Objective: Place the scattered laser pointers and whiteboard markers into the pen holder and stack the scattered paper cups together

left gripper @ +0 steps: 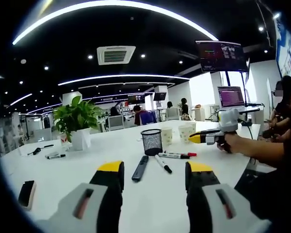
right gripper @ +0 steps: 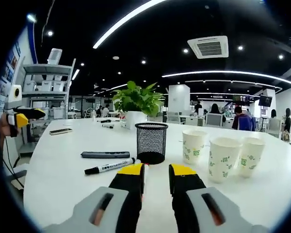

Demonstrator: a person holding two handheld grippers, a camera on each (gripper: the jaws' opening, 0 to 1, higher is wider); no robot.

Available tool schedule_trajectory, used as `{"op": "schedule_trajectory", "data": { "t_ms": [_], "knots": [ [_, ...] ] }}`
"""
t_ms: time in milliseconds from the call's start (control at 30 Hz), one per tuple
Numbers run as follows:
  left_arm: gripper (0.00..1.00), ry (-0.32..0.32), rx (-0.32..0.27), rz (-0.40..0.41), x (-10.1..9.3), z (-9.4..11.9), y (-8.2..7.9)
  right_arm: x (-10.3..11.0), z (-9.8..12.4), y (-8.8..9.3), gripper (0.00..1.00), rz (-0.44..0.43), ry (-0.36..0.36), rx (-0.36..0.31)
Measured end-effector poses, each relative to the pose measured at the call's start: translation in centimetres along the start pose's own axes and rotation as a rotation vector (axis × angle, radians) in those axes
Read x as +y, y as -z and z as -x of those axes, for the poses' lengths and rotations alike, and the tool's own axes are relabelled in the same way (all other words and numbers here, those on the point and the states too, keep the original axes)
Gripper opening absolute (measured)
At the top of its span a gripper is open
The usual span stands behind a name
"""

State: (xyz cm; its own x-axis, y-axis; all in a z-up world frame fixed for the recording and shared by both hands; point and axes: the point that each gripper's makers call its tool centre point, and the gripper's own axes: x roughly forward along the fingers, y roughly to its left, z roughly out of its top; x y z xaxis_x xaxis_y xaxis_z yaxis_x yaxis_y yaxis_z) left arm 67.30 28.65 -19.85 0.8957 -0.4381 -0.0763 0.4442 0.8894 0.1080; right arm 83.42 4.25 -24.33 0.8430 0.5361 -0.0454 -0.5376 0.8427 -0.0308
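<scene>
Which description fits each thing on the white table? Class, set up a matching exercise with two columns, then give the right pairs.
Things:
1. pen holder
2. paper cups
3. potted plant
4. laser pointer

Descriptions:
A. green leaves in a white pot
B. black mesh, standing upright
C. dark slim bar lying flat beside a black marker
D. three, white with green print, standing apart

Pairs: 1-B, 2-D, 3-A, 4-C
</scene>
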Motion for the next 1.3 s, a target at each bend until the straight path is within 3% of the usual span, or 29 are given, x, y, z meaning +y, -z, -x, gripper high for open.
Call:
{"op": "schedule_trajectory", "data": {
  "t_ms": [67,167,667,1300],
  "knots": [
    [0.52,0.002,0.003,0.001,0.0,0.0,0.1,-0.2,0.0,-0.7,0.43,-0.017,0.01,-0.042],
    [0.52,0.005,0.004,-0.001,-0.1,-0.1,0.1,-0.5,0.1,-0.5,0.48,-0.021,0.023,-0.03],
    [0.52,-0.002,0.005,-0.001,0.1,0.0,0.1,0.1,0.0,0.3,0.44,0.027,0.005,0.014],
    [0.52,-0.005,0.004,-0.003,0.2,0.0,0.1,0.6,-0.6,2.6,0.34,0.083,-0.015,0.127]
  ]
}}
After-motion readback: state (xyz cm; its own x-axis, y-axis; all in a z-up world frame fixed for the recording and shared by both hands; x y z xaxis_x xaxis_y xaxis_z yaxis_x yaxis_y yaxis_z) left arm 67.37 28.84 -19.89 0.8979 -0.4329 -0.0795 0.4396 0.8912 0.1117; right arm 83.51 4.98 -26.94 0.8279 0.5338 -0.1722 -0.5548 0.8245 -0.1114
